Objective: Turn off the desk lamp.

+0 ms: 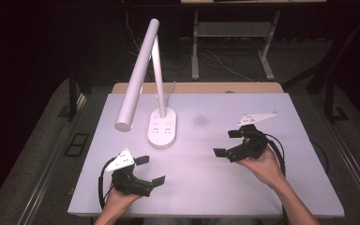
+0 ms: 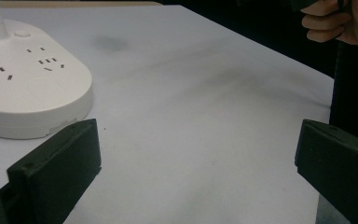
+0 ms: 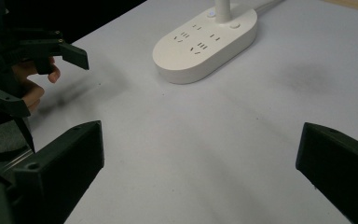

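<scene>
We are seeing 2 hand-held grippers hovering over a white table [image 1: 262,187], both holding nothing. The left gripper [image 1: 150,170] is sitting near the front left edge, its jaws spread wide apart and pointing right toward the table's middle. In the left gripper view its 2 black jaws are standing far apart with bare table between them. The right gripper [image 1: 226,143] is sitting at the right side, jaws likewise spread wide and pointing left. In the right gripper view bare table is lying between its jaws too.

The nearest thing to both is the lamp base [image 1: 162,127], a white oval block with socket slots on top, standing left of centre toward the back of the table. We are seeing it well apart from both grippers, touching neither. In the left gripper view it is lying just beyond the left jaw, at upper left. In the right gripper view it is lying ahead near the top. A white stem is rising from it, carrying a long lamp head [image 1: 138,74] slanting down to the left.

A faint grey smudge [image 1: 199,121] is marking the table right of the base.
</scene>
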`<state>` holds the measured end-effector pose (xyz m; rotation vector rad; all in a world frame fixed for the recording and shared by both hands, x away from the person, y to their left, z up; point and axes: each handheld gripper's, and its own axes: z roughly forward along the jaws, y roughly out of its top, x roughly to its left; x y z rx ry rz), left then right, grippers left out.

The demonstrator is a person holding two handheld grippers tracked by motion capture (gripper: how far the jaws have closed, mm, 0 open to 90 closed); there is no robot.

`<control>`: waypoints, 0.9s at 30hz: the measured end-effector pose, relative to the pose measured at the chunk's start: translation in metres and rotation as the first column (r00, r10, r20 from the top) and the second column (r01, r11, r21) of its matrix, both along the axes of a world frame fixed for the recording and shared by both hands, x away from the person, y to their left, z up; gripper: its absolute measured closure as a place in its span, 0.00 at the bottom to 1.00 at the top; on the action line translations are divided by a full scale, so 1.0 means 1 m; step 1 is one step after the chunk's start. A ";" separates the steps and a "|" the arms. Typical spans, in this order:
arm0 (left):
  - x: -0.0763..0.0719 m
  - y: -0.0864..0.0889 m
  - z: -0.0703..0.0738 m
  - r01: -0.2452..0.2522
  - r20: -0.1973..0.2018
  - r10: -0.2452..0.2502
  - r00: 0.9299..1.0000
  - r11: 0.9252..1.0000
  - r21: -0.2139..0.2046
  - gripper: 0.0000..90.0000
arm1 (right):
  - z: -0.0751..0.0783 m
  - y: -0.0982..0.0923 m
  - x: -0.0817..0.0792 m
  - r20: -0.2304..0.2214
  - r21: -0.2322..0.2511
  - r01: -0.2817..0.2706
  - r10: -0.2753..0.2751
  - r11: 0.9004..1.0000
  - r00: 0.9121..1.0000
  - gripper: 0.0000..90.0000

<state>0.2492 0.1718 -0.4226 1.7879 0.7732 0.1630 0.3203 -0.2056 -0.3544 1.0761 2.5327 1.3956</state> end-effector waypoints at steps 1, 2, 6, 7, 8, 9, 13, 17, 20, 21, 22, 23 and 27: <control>0.000 0.000 0.000 -0.001 0.000 0.001 1.000 1.000 -0.001 0.00 | 0.001 0.002 0.002 0.000 -0.004 -0.004 0.004 1.000 1.000 0.01; 0.000 0.000 0.000 -0.001 0.001 0.001 1.000 1.000 -0.001 0.00 | 0.002 0.004 0.004 0.002 -0.003 -0.005 0.005 1.000 1.000 0.01; 0.000 0.001 0.000 -0.003 0.001 0.003 1.000 1.000 -0.003 0.00 | 0.005 0.012 0.012 0.009 -0.013 -0.013 0.013 1.000 1.000 0.01; 0.000 0.001 0.000 -0.003 0.001 0.003 1.000 1.000 -0.005 0.00 | 0.006 0.013 0.014 0.011 -0.014 -0.012 0.012 1.000 1.000 0.01; 0.000 0.001 0.001 -0.003 0.001 0.003 1.000 1.000 -0.005 0.00 | 0.007 0.015 0.016 0.009 -0.012 -0.012 0.012 1.000 1.000 0.01; 0.000 0.001 0.001 -0.003 0.001 0.003 1.000 1.000 -0.005 0.00 | 0.008 0.016 0.018 0.007 -0.010 -0.012 0.012 1.000 1.000 0.01; 0.000 0.002 0.001 -0.003 0.001 0.003 1.000 1.000 -0.003 0.00 | 0.010 0.022 0.027 0.001 -0.013 -0.020 0.020 1.000 1.000 0.01; 0.000 0.002 0.000 -0.002 -0.001 0.002 1.000 1.000 -0.005 0.00 | 0.011 0.029 0.036 -0.008 -0.018 -0.027 0.027 0.999 1.000 0.01; 0.000 0.001 0.000 0.000 -0.001 0.000 1.000 1.000 -0.007 0.00 | 0.012 0.033 0.045 -0.017 -0.014 -0.028 0.028 1.000 0.999 0.01; 0.000 0.001 0.000 0.000 -0.001 0.000 1.000 1.000 -0.007 0.00 | 0.012 0.033 0.045 -0.017 -0.014 -0.028 0.028 1.000 0.999 0.01; 0.000 0.001 0.000 0.001 -0.002 -0.001 1.000 1.000 -0.008 0.00 | 0.012 0.035 0.050 -0.018 -0.020 -0.029 0.029 0.999 0.999 0.01; 0.001 0.001 0.000 0.002 -0.002 -0.002 1.000 1.000 -0.007 0.00 | 0.012 0.036 0.052 -0.024 -0.020 -0.029 0.028 0.999 0.999 0.01; 0.001 0.001 0.000 0.000 -0.002 0.000 1.000 1.000 -0.010 0.00 | 0.013 0.041 0.061 -0.025 -0.034 -0.035 0.034 0.999 0.999 0.01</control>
